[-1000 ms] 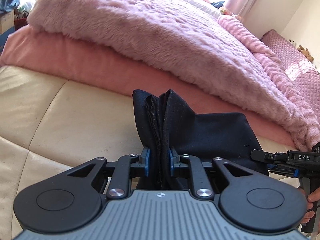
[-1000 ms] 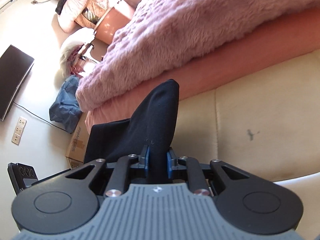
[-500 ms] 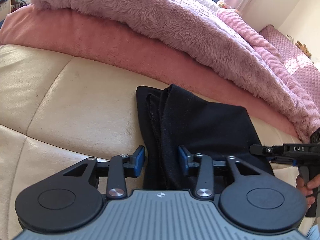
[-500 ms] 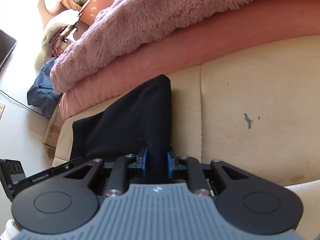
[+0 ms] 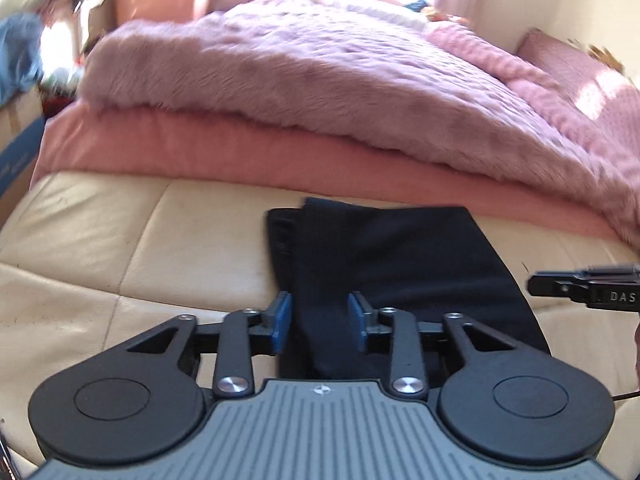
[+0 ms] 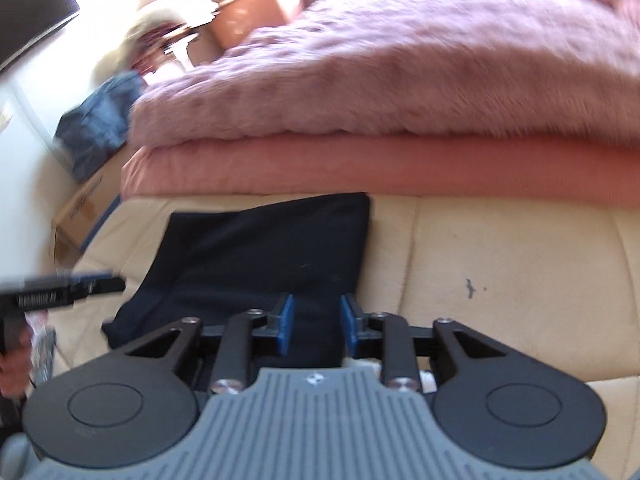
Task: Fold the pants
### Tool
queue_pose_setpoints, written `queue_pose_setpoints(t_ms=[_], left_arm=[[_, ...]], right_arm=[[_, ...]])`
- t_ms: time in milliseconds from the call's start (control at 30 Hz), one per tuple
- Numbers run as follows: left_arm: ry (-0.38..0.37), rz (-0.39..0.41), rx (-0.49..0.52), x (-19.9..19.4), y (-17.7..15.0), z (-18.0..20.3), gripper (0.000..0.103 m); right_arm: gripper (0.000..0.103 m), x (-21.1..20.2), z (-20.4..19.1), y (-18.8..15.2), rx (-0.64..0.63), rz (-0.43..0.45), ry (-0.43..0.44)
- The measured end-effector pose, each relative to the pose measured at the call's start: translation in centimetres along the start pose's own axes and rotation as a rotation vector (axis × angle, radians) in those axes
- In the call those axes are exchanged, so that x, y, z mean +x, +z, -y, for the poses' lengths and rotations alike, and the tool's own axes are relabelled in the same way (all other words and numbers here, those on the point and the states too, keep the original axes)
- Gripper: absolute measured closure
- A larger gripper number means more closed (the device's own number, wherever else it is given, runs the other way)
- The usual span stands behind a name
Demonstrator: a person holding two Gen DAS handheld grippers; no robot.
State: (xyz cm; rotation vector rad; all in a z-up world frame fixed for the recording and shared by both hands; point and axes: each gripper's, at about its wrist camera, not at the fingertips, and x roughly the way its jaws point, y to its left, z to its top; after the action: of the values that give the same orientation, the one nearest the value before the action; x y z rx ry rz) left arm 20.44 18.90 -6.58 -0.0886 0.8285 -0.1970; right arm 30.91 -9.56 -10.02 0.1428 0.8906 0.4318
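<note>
The dark navy pants (image 5: 384, 256) lie folded flat on the cream leather cushion (image 5: 120, 248), also in the right wrist view (image 6: 264, 252). My left gripper (image 5: 320, 320) is open, its blue pads either side of the near left edge of the pants, not gripping. My right gripper (image 6: 316, 320) is open over the near right edge of the pants, holding nothing. The right gripper also shows at the right edge of the left wrist view (image 5: 584, 284); the left gripper shows at the left of the right wrist view (image 6: 68, 292).
A fluffy pink blanket (image 5: 320, 80) on a salmon mattress edge (image 5: 200, 148) runs just behind the pants. A cardboard box (image 6: 88, 204) and blue bag (image 6: 96, 120) stand off the left end. The cushion (image 6: 500, 272) stretches to the right.
Both grippers opened and let go of the pants, which dropped flat on the cushion. Both grippers pulled back slightly; the left opened first, the right after.
</note>
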Motion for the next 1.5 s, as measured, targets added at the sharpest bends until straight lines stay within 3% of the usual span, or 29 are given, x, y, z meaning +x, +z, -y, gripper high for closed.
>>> queue_pose_setpoints(t_ms=[67, 200, 333, 433, 567, 667, 700, 767, 900, 1000, 1100, 1167, 1267, 1367, 1500], left_arm=[[0.031, -0.009, 0.060, 0.2, -1.0, 1.4, 0.083], [0.085, -0.067, 0.083, 1.5, -2.6, 1.9, 0.087], [0.116, -0.097, 0.077, 2.9, -3.4, 1.3, 0.088], [0.116, -0.098, 0.064, 3.2, -3.5, 1.2, 0.088], [0.132, -0.117, 0.050, 2.4, -2.5, 1.4, 0.084], [0.153, -0.042, 0.048, 0.0, -2.1, 2.3, 0.082], [0.146, -0.007, 0.049, -1.1, -1.8, 2.7, 0.079], [0.143, 0.047, 0.054, -3.2, -1.3, 3.7, 0.071], [0.203, 0.178, 0.069, -7.9, -0.1, 6.5, 0.055], [0.246, 0.288, 0.083, -11.6, 0.3, 8.8, 0.035], [0.257, 0.363, 0.106, -14.7, 0.0, 10.7, 0.014], [0.279, 0.389, 0.116, -16.2, -0.5, 11.9, 0.004], [0.349, 0.411, 0.109, -17.8, -1.8, 13.2, 0.000], [0.362, 0.397, 0.131, -18.4, -3.7, 14.0, 0.000], [0.343, 0.328, 0.070, -17.4, -5.9, 14.4, 0.000]], right_arm=[[0.090, -0.4, -1.6, -1.3, -0.073, 0.008, -0.014], [0.096, -0.2, -3.0, -3.8, -0.152, -0.011, -0.054], [0.097, 1.6, -2.7, -5.5, -0.150, -0.068, -0.076], [0.099, 2.3, -2.8, -6.5, -0.190, -0.048, -0.083], [0.099, 2.1, -3.0, -5.5, -0.188, -0.086, -0.086], [0.095, 0.7, -3.3, -4.0, -0.165, -0.086, -0.074], [0.092, -0.1, -3.4, -3.5, -0.156, -0.066, -0.067], [0.073, -2.4, -3.8, -2.7, -0.148, -0.014, -0.055], [0.062, -7.2, -5.1, -1.3, -0.172, 0.091, -0.063], [0.046, -11.3, -6.2, -1.0, -0.184, 0.187, -0.091], [0.022, -15.1, -7.6, -1.5, -0.207, 0.283, -0.127], [0.021, -17.3, -8.4, -2.3, -0.225, 0.338, -0.153], [0.021, -19.5, -9.4, -3.9, -0.216, 0.384, -0.219], [0.021, -20.9, -9.6, -5.9, -0.173, 0.412, -0.284], [0.021, -20.8, -10.0, -8.7, -0.164, 0.338, -0.283]])
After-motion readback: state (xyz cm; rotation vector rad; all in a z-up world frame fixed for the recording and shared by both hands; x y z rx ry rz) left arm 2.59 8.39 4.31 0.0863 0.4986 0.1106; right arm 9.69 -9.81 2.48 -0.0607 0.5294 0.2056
